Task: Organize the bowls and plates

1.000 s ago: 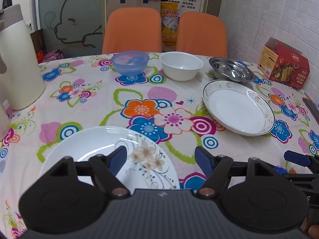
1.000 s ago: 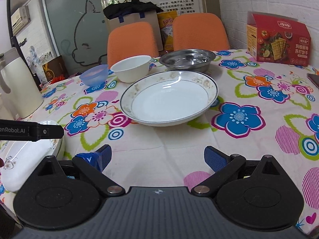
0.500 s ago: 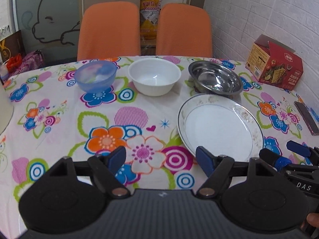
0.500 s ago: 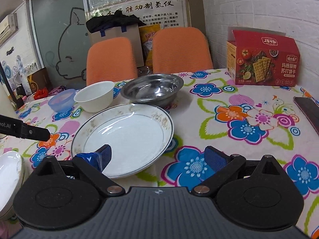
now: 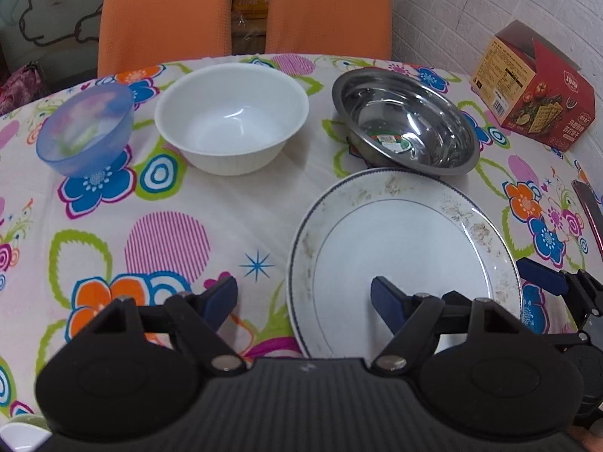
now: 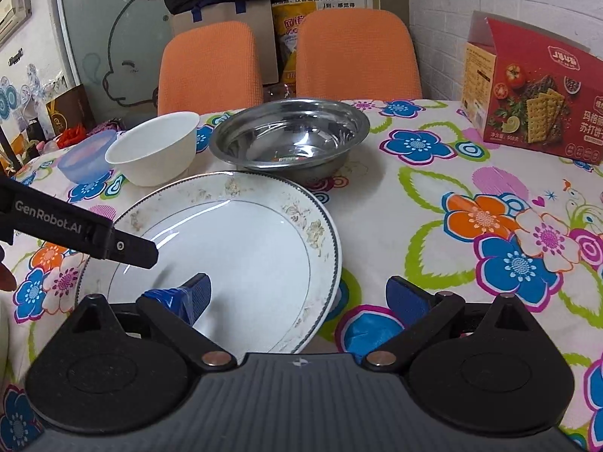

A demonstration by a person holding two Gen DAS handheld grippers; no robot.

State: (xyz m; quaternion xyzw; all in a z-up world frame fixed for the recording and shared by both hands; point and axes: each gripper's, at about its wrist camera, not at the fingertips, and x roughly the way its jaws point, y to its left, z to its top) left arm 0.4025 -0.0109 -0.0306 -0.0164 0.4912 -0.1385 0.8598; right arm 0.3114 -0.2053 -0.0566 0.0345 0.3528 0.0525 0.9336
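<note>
Now | I have both the left hand-held gripper (image 5: 303, 293) and right hand-held gripper (image 6: 297, 293) spread wide, empty, over the patterned plate (image 5: 405, 260) | bowls on desk (image 5: 233, 207) unstacked; nothing organized yet.

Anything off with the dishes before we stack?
Two things. The big rimmed plate sits tilted, its far edge propped against the steel bowl rather than flat on the tablecloth. The steel bowl also has a sticker inside. No spills or chips visible.

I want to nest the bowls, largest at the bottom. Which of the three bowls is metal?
The steel bowl, rightmost of the row, just behind the plate; the others are white and translucent blue.
</note>
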